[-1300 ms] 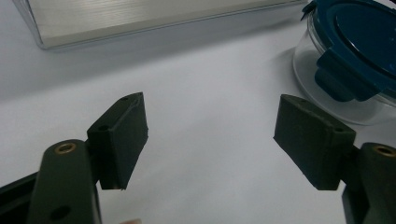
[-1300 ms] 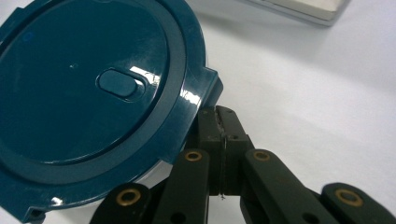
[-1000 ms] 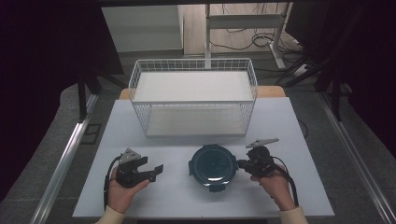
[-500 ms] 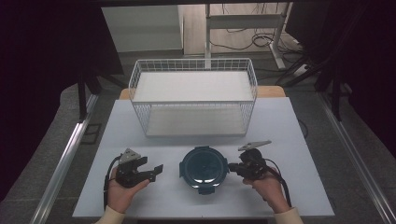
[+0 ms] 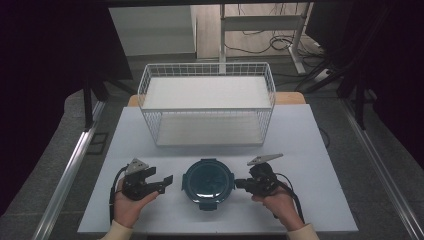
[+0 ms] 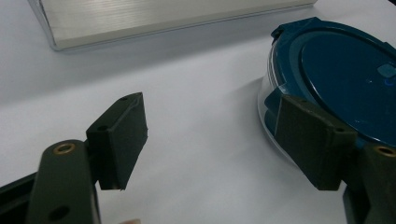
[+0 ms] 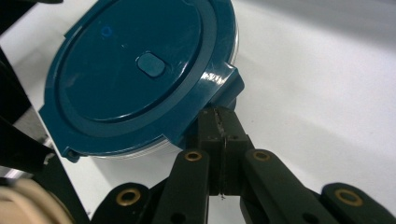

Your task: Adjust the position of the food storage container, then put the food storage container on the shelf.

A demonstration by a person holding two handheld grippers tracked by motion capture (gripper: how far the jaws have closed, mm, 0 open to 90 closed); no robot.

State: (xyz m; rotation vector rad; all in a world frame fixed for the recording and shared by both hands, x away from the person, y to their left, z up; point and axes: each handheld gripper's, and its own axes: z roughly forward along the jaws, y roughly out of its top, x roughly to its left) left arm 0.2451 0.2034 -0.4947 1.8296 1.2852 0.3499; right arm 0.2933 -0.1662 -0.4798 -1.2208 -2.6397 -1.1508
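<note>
From the high view, a white surface (image 5: 320,150) carries a white wire basket (image 5: 207,107) toward the far side. On the near half sits a round dark teal container (image 5: 207,183) with a clip-on lid, well apart from the basket. A person's hands come in from the bottom edge. The left claw (image 5: 169,181) lies just beside the container's left side, its jaws apart. The right claw (image 5: 239,184) meets the container's right edge, its jaws together.

From the left gripper view, the two black jaws stand open with bare surface between them. The container (image 6: 336,70) lies beyond the right-hand jaw, which partly covers its clear wall; whether that jaw touches it cannot be told. Nothing is clamped. The edge of the basket's pale floor panel (image 6: 154,18) runs across the top.

From the right gripper view, the jaws are pressed shut against each other, their tips at the base of a latch tab (image 7: 224,84) on the lid's rim. Whether they pinch anything cannot be told; they look closed on themselves, nudging the tab.

The step in hand appears to be the right claw working at the lid latch, or pushing the container, while the left claw waits. The next move likely calls for the left claw to brace the far side so the container does not slide.
</note>
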